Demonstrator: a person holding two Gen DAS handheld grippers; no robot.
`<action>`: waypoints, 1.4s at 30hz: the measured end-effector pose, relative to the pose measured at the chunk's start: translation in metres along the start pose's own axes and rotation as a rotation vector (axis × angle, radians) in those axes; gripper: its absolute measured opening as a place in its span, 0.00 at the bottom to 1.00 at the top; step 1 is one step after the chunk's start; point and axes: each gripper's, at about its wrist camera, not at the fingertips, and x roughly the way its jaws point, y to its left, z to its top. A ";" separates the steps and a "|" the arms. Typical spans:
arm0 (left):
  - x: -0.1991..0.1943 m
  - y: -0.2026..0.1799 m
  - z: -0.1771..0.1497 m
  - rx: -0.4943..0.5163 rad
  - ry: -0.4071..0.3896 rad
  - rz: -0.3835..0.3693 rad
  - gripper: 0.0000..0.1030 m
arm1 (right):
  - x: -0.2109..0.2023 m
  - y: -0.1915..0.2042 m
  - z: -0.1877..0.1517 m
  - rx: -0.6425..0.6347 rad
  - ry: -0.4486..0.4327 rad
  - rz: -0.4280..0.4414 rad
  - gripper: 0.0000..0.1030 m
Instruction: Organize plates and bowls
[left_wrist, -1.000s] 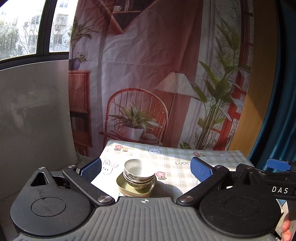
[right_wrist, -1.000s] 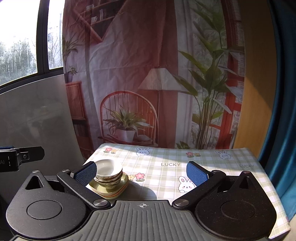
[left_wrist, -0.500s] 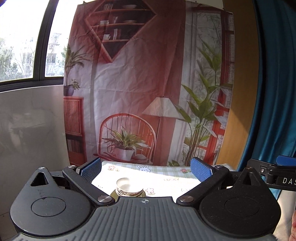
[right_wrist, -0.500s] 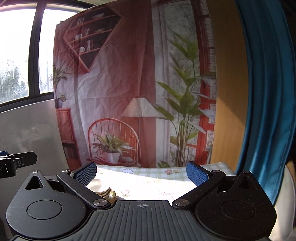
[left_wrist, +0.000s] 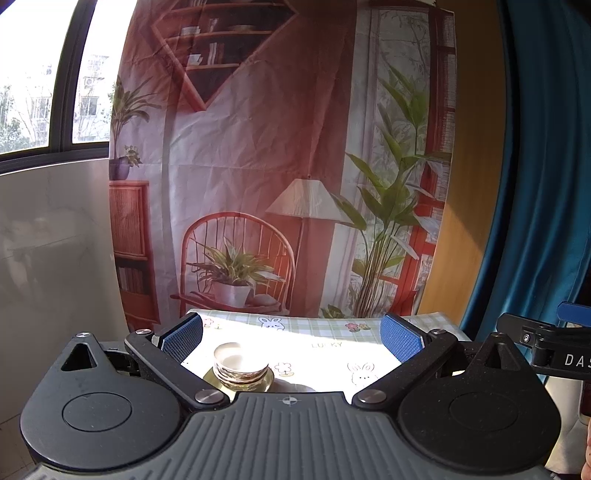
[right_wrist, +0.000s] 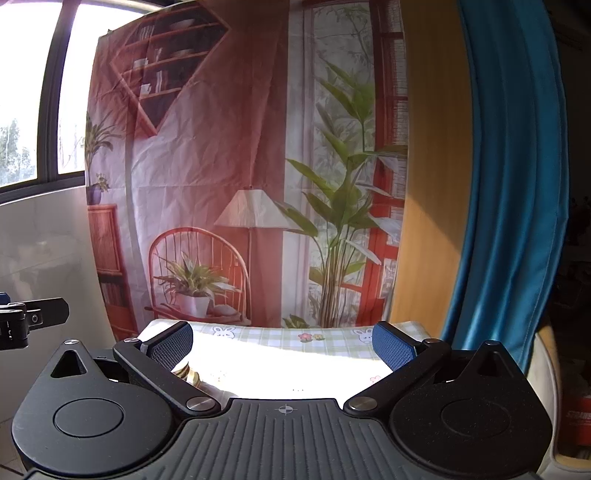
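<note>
A stack of pale bowls (left_wrist: 241, 365) sits on a yellow-green plate (left_wrist: 267, 384) on the checked tablecloth (left_wrist: 332, 354). In the left wrist view the stack lies low between the fingers, nearer the left one. My left gripper (left_wrist: 291, 338) is open and empty, back from and above the stack. My right gripper (right_wrist: 282, 341) is open and empty; only an edge of the stack (right_wrist: 186, 373) shows behind its left finger. The right gripper also shows at the right edge of the left wrist view (left_wrist: 554, 350).
A printed backdrop cloth (left_wrist: 280, 166) hangs behind the table's far edge. A blue curtain (right_wrist: 509, 184) hangs at the right. A window and pale wall (left_wrist: 51, 221) are at the left. Strong sunlight washes out the tablecloth (right_wrist: 295, 360).
Both grippers pulled back and tilted up from the table, so the bowl stack dropped low in both views; the left view has since tipped down slightly. Both stay open.
</note>
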 end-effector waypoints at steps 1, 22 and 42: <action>0.000 0.000 0.000 0.001 0.001 -0.001 1.00 | 0.000 0.001 0.000 -0.003 -0.001 -0.001 1.00; -0.003 0.001 0.002 0.017 -0.005 0.022 1.00 | 0.009 0.011 -0.002 -0.004 0.024 0.021 1.00; -0.002 0.002 0.003 0.028 0.003 0.005 1.00 | 0.012 0.013 -0.005 0.002 0.031 0.022 1.00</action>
